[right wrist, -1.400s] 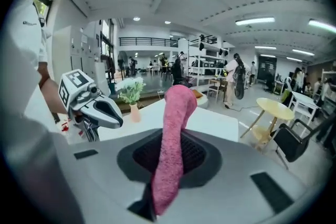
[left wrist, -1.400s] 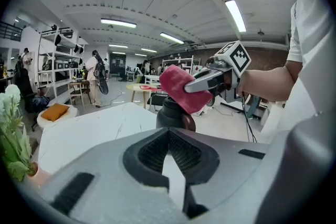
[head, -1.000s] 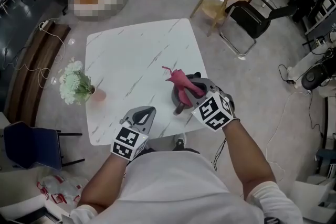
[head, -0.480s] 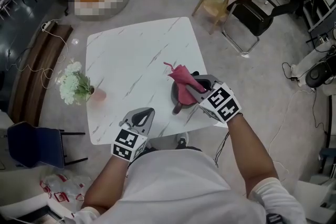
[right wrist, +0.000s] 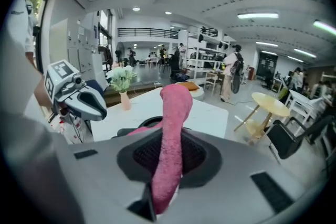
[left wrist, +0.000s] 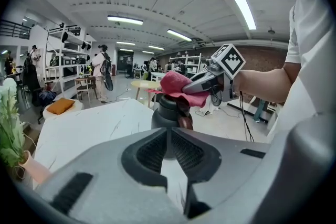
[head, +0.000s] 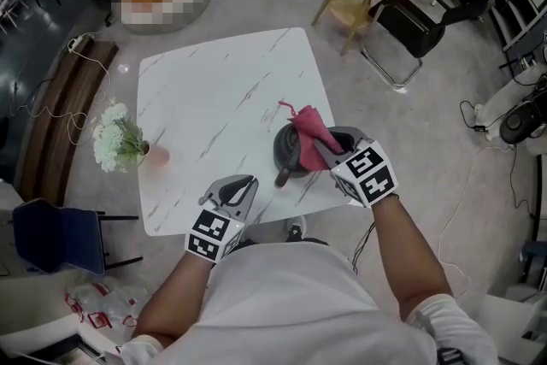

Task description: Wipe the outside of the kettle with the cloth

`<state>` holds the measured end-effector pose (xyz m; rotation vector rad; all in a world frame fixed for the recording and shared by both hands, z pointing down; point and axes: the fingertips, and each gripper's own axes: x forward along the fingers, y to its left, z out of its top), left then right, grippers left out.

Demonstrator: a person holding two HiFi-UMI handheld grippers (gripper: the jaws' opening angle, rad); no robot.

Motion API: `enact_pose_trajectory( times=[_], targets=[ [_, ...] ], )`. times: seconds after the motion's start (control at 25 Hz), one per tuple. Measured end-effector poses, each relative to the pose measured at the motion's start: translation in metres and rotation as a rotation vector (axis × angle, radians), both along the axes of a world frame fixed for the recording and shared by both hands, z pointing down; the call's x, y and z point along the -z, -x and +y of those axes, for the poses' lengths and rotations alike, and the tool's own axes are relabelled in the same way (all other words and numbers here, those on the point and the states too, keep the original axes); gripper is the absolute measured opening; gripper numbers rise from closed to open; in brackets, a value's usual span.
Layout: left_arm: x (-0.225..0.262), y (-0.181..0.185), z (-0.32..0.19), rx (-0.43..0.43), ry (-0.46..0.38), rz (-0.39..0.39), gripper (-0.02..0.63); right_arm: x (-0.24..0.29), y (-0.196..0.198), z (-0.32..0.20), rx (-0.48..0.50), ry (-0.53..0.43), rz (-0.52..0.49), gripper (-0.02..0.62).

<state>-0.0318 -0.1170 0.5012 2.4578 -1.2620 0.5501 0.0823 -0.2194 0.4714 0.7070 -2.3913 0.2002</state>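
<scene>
Kettle (head: 291,151), dark, upright on the white marble table (head: 214,90), near its front right edge. At far left, white flowers (head: 115,141) in a pink vase (head: 159,156). Next, left gripper (head: 242,184) over the front edge, jaws just eased a crack apart, nothing between. Then pink cloth (head: 309,126), draped on the kettle's top and pinched tight in the right gripper (head: 325,148).

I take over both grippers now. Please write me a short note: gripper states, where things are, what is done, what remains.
Left gripper: empty, jaws just opened slightly, at the table's near edge, apart from the kettle.
Right gripper: shut on the pink cloth, which lies over the kettle's top.
Done: cloth on kettle; how much is wiped, cannot tell.
Left: wipe the outside all round.
</scene>
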Motion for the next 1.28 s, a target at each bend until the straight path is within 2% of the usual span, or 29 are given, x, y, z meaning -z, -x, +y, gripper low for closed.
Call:
enact_pose_trajectory(
  times=[0.24,0.48,0.6,0.8,1.2,1.24,1.28],
  targets=[
    [-0.012,-0.025,-0.010,-0.048,0.024,-0.015,0.099,-0.007,-0.022,-0.020,-0.151,0.108,-0.126,0.064],
    [-0.028,-0.052,-0.011,-0.135,0.051,-0.066,0.176,-0.024,-0.061,-0.032,-0.238,0.124,-0.097,0.063],
    [-0.039,-0.059,-0.014,-0.145,0.072,-0.077,0.190,-0.029,-0.087,-0.032,-0.308,0.139,-0.133,0.063],
    [-0.054,-0.072,-0.022,-0.170,0.100,-0.097,0.192,-0.027,-0.112,-0.021,-0.383,0.147,-0.238,0.063],
    [-0.071,-0.085,-0.030,-0.198,0.144,-0.117,0.184,-0.029,-0.102,0.010,-0.401,0.118,-0.273,0.063],
    [-0.074,-0.086,-0.028,-0.201,0.147,-0.118,0.136,-0.029,-0.099,0.012,-0.401,0.116,-0.275,0.063],
    [-0.074,-0.087,-0.027,-0.203,0.147,-0.115,0.115,-0.029,-0.095,0.015,-0.399,0.115,-0.278,0.063]
  ],
)
